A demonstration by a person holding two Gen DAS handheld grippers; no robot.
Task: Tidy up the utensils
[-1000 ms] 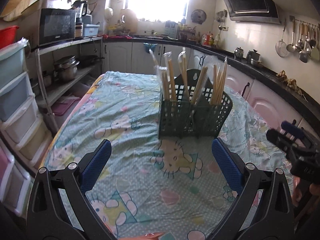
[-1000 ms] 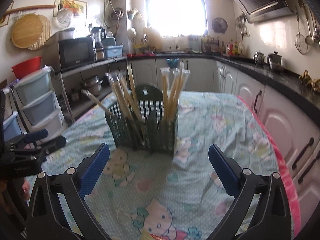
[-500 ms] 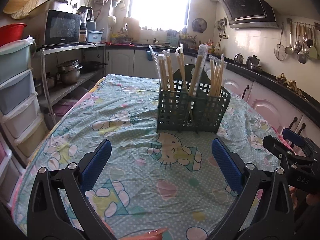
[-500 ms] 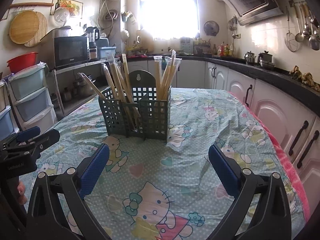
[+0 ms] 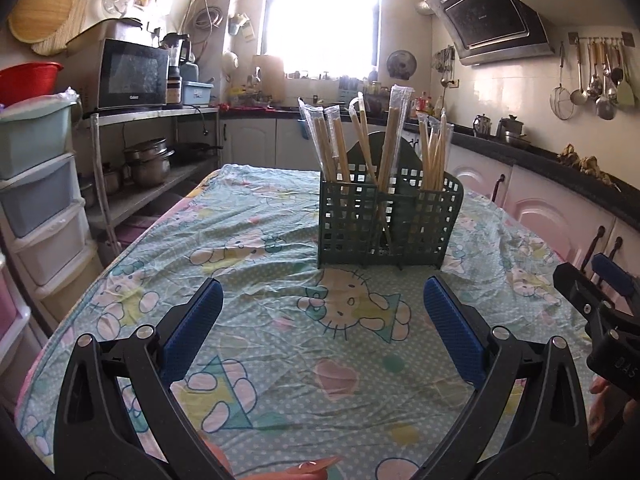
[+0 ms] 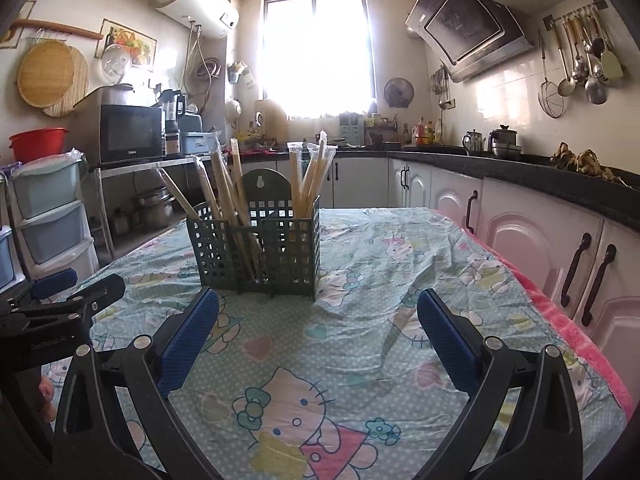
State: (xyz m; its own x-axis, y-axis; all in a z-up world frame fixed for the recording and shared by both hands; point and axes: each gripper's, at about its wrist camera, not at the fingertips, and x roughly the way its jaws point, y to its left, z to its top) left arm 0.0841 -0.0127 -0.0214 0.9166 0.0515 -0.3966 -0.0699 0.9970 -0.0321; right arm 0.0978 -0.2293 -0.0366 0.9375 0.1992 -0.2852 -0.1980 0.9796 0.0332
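A dark green slotted utensil caddy [image 5: 386,224] [image 6: 260,254] stands upright on the table. Several wrapped pairs of wooden chopsticks [image 5: 384,140] [image 6: 228,192] stick out of its compartments. My left gripper [image 5: 322,300] is open and empty, held back from the caddy over the cloth. My right gripper [image 6: 318,312] is open and empty too, also short of the caddy. Each gripper shows at the edge of the other's view: the right gripper [image 5: 588,288] at the right edge, the left gripper [image 6: 72,292] at the left edge.
A cartoon-cat tablecloth [image 5: 256,280] [image 6: 360,360] covers the table. Plastic drawers [image 5: 36,200] and a metal shelf with a microwave [image 5: 132,74] and pots stand to the left. White cabinets [image 6: 540,240] under a black counter run along the right. An orange tip [image 5: 316,465] pokes in at the bottom edge.
Both grippers have tilted up and pulled back a little, so the caddy now looks farther and more level. Both stay open. The caddy and chopsticks have not moved.
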